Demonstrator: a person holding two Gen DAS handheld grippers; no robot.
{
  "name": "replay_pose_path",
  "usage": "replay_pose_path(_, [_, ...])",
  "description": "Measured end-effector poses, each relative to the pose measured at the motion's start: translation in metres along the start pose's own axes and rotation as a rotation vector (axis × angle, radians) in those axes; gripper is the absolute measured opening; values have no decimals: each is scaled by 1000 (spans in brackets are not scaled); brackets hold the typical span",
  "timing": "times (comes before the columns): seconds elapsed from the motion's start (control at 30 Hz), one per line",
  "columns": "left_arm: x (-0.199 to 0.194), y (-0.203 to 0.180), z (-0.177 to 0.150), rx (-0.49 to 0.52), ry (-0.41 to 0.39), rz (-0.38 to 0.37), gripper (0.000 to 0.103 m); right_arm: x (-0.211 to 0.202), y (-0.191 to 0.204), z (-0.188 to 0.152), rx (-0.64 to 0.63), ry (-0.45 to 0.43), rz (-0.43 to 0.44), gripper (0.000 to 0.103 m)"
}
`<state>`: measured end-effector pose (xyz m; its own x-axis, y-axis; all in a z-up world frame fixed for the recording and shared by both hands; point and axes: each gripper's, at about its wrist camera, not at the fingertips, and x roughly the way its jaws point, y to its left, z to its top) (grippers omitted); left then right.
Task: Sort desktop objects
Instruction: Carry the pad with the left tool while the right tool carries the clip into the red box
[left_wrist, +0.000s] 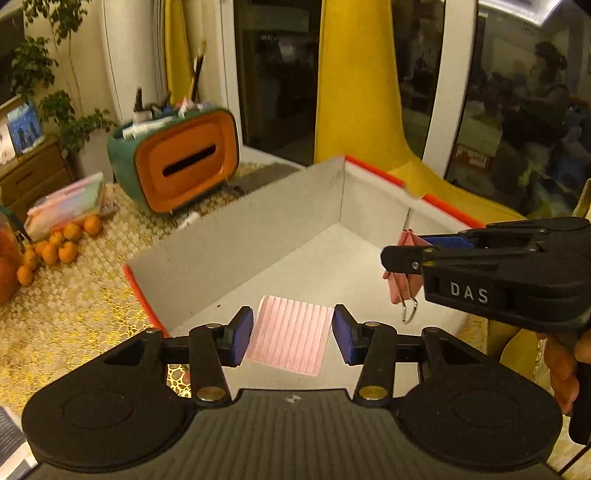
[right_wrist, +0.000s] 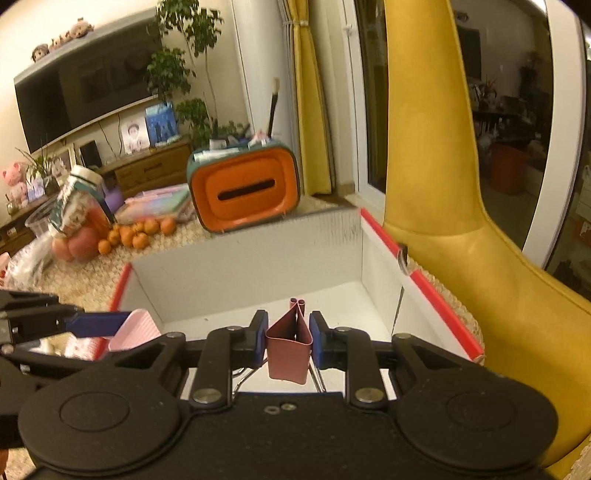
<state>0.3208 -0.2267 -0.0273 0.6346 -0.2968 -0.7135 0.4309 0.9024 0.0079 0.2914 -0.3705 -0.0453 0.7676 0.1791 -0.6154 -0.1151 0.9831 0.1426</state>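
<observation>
My left gripper holds a flat pink ribbed pad between its blue pads, over the near edge of a white box with a red rim. My right gripper is shut on a dark red binder clip and holds it above the inside of the same box. In the left wrist view the right gripper comes in from the right with the clip hanging from it. In the right wrist view the left gripper and the pink pad show at the left.
An orange and teal tissue box with pens on top stands behind the white box. Small oranges, pastel notebooks and a jar lie at the left on the woven tablecloth. A yellow chair stands right of the box.
</observation>
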Motion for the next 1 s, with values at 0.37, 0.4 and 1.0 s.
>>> replay_pose_path(0.37, [64, 4, 18, 1, 172, -12, 46, 45, -15, -9, -68, 119, -34, 23])
replay_pose_path(0.4, [69, 4, 20, 1, 189, -15, 46, 47, -16, -9, -75, 126, -40, 23])
replay_pose_path(1.0, [117, 1, 25, 35, 426, 17, 47, 61, -11, -12, -224, 209, -40, 23])
